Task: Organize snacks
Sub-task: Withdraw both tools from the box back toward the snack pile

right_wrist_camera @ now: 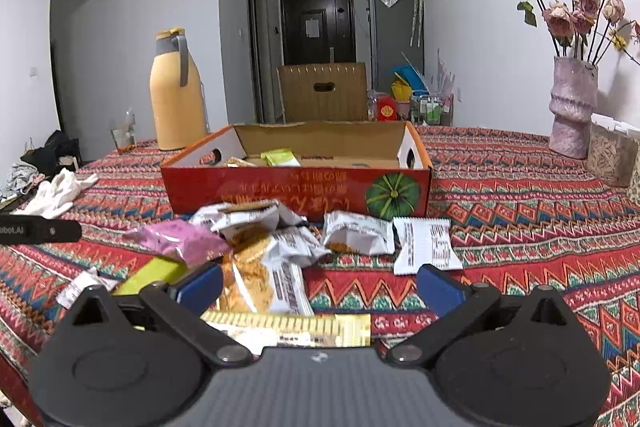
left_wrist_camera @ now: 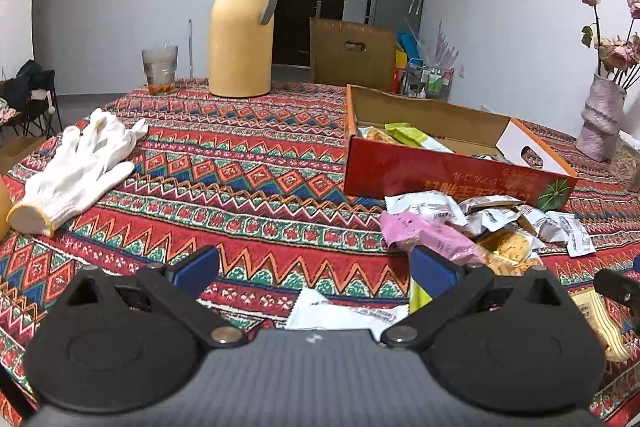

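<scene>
Since the snack packets (right_wrist_camera: 288,247) lie heaped on the tablecloth (right_wrist_camera: 520,211) just in front of the red box (right_wrist_camera: 296,187) (a few packs already inside), most sorting looks undone. Right gripper (right_wrist_camera: 320,287) is spread wide, empty, low over the heap at 12 o'clock; left gripper (left_wrist_camera: 316,267) likewise released, pile at its 2 o'clock. Packets prob. light, crinkly, slippery foil w/ crushable contents: pinch a flat sealed edge, gently.

snack pile (right_wrist_camera: 280,239) before box (right_wrist_camera: 296,187), bare cloth (left_wrist_camera: 240,163) leftward
</scene>
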### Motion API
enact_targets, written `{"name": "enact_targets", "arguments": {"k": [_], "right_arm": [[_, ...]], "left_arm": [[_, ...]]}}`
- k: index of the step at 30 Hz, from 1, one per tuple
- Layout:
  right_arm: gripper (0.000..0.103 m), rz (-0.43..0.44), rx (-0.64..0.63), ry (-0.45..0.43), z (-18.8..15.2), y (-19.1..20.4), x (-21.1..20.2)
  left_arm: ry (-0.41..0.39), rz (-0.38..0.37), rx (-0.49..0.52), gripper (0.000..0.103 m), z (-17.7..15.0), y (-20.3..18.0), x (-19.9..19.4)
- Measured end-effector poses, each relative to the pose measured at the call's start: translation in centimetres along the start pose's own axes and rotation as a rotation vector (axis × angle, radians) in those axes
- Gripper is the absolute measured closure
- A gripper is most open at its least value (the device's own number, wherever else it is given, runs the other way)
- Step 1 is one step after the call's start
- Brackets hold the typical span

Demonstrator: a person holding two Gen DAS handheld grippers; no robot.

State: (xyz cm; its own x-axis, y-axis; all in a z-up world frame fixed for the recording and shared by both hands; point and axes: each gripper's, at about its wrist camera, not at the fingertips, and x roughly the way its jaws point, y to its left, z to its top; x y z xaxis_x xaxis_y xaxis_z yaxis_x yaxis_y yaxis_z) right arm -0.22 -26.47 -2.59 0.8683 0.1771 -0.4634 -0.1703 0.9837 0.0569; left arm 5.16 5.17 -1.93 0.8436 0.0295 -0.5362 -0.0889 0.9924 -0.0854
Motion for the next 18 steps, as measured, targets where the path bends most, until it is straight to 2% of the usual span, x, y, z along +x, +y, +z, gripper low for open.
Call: {"name": "enact_targets", "arguments": {"k": [13,18], "right_arm": [[0.000,-0.025,0.010,0.061,-1.0,0.0,1.1],[0.000,0.005,0.015,0.082,-1.3,0.7,1.4]], "left_arm": [[0.025,-0.028,0.015,0.000,-0.8,-0.4,0.3],[0.040,-0.030,0.024,0.000,-1.1,-0.8,0.5]]}}
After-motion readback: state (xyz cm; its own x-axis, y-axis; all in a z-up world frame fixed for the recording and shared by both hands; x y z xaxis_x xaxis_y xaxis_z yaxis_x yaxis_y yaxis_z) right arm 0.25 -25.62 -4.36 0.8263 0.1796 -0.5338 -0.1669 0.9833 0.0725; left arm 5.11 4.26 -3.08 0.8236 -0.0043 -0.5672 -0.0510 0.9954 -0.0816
